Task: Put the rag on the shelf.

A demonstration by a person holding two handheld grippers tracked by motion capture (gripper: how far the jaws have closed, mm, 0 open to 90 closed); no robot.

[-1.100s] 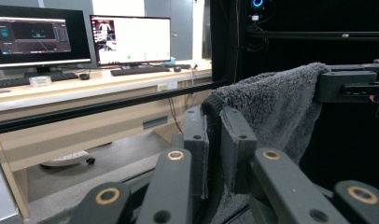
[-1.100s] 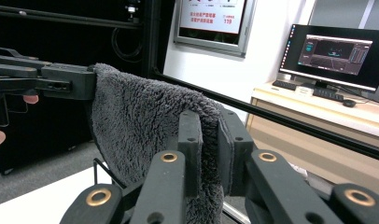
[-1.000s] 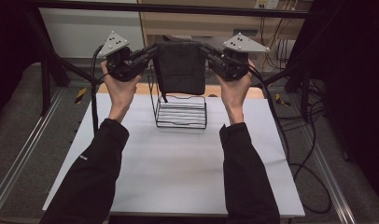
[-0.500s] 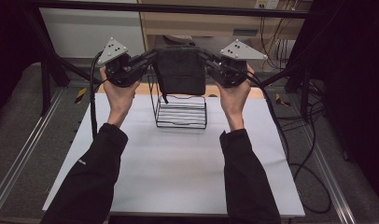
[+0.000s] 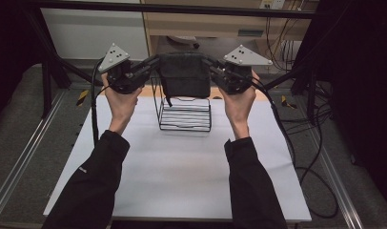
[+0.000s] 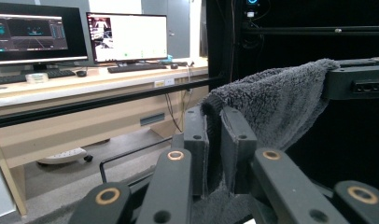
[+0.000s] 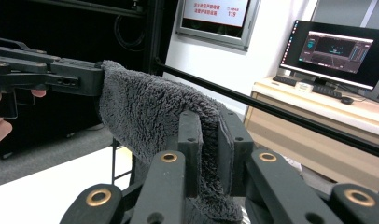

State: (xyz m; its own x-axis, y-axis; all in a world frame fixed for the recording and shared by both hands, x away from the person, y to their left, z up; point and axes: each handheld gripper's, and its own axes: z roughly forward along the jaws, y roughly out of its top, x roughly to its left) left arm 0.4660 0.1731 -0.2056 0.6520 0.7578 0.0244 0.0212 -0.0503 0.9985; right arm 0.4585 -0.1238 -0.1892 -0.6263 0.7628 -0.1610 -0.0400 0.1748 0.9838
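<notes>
While one dark grey towel (image 5: 184, 76) hangs above one wire basket (image 5: 184, 114) in the high view, both gripper views reveal two grippers, left gripper (image 6: 214, 140) and right gripper (image 7: 210, 140), each pinching a corner, plus monitors (image 6: 127, 37).

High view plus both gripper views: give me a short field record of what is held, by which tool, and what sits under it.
held item: dark grey fleecy towel, stretched between the two tools
left tool: shut on the towel's left top corner
right tool: shut on the towel's right top corner
towel height: above the table, hanging over the rack
below: black wire rack on the white table
towel lower edge: hangs inside the rack's top outline as seen from above
</notes>
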